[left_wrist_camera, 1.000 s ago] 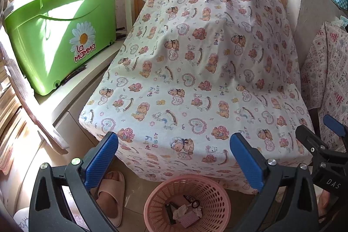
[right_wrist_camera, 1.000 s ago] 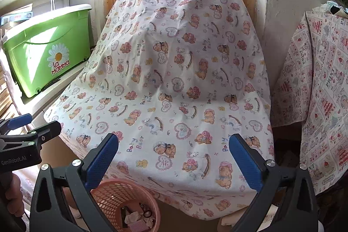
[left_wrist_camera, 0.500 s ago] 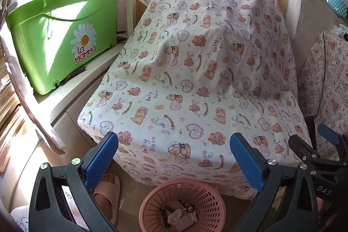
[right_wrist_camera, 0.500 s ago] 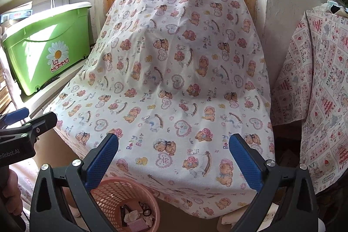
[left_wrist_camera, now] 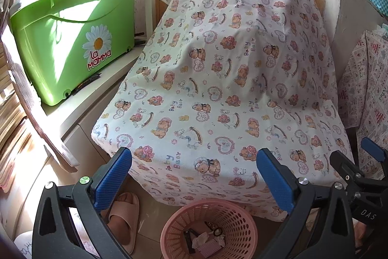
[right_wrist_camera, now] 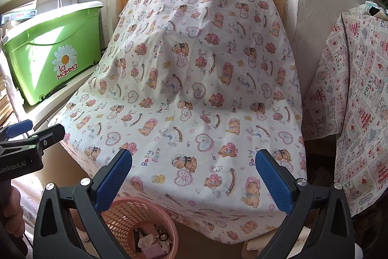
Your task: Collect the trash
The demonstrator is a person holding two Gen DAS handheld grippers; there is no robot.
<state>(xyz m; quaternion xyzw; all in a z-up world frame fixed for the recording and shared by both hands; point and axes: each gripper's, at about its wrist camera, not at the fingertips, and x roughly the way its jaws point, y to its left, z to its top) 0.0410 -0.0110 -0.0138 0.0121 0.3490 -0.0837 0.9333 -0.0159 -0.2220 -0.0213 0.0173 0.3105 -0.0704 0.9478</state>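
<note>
holding crumpled paper scraps and dark bits, pink perforated basket (left_wrist_camera: 211,229); left tool (left_wrist_camera: 194,181), right tool (right_wrist_camera: 194,181) both spread, empty.

"La Mamma" with a daisy marks the green tub (left_wrist_camera: 72,45) up-left of the left gripper (left_wrist_camera: 194,183), "Baby Bear" dots the draped cloth (left_wrist_camera: 230,89) ahead, and the right gripper (left_wrist_camera: 363,186) beside it bears "DAS".

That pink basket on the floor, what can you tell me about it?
The pink basket is round, seemingly plastic, its walls pierced with small holes. It stands upright on the floor just before the draped bear-print cloth, a slipper to its left. Inside lie crumpled paper, a pink piece and small dark items. Nothing grips it.
</note>
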